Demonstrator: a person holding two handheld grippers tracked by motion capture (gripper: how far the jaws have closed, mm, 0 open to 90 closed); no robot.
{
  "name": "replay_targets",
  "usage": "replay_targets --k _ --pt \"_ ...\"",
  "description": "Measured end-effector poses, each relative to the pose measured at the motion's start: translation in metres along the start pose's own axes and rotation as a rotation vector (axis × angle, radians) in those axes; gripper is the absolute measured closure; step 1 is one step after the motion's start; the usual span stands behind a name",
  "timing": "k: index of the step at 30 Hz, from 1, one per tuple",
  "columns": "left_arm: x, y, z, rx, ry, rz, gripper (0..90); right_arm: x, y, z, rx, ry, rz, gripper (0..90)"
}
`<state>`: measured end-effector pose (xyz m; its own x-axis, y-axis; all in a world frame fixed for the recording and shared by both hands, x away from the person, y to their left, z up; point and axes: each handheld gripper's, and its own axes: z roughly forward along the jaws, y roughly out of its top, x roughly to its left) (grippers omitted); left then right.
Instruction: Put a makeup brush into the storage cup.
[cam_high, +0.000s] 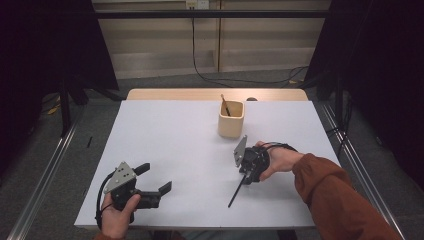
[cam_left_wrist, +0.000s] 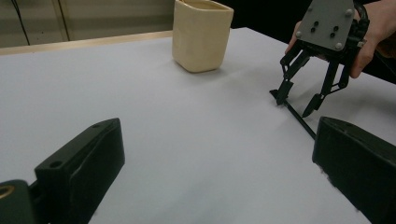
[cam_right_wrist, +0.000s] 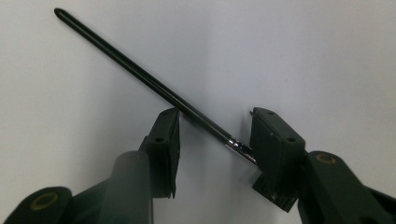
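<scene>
- Brush (cam_right_wrist: 140, 77) lies flat on the table (cam_high: 170, 150), lower right of centre in the high view, slanting down-left; its metal ferrule end sits between the right claw's (cam_right_wrist: 212, 135) pads.
- Right claw: half spread, straddling the brush. One pad looks to touch the ferrule, the other stands clear, so no pinch yet.
- Step: grasping the brush. The likely aim is the cup (cam_high: 231, 119), which already holds one brush.
- Next: finish closing on the ferrule, lift, tip upright, carry up-frame to the cup.
- Left claw (cam_high: 156, 181): spread wide, holding nothing, lower left of the high view, well apart from the brush.
- Room: open table between brush and cup, nothing in the path.
- Edges: brush tip is near the table's front edge; the right edge is not far off.
</scene>
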<state>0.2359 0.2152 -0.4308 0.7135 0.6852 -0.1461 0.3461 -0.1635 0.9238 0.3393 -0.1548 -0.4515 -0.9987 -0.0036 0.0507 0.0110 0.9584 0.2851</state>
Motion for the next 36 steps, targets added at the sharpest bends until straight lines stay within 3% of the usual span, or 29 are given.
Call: replay_targets --k 10,12,22,28,32,36 --pt "0.0 0.0 -0.001 0.0 0.0 -0.002 2.3 -0.003 0.0 0.0 -0.001 -0.002 0.007 67.6" --pt "0.0 0.0 -0.001 0.002 -0.002 0.0 2.2 -0.003 0.0 -0.001 0.01 0.004 0.032 70.7" --pt "0.0 -0.001 -0.001 0.004 -0.003 0.001 2.2 -0.008 0.002 0.0 0.018 0.021 0.066 85.7" --pt "0.0 0.0 0.0 0.007 -0.003 0.006 2.3 -0.009 0.003 0.0 0.026 0.027 0.092 85.7" --pt "0.0 0.0 0.0 0.005 -0.005 0.002 2.3 -0.01 0.008 0.0 0.06 0.028 0.081 85.8" --pt "0.0 -0.001 0.0 0.004 -0.004 -0.002 2.3 -0.011 0.006 -0.001 0.048 0.033 0.095 85.8"
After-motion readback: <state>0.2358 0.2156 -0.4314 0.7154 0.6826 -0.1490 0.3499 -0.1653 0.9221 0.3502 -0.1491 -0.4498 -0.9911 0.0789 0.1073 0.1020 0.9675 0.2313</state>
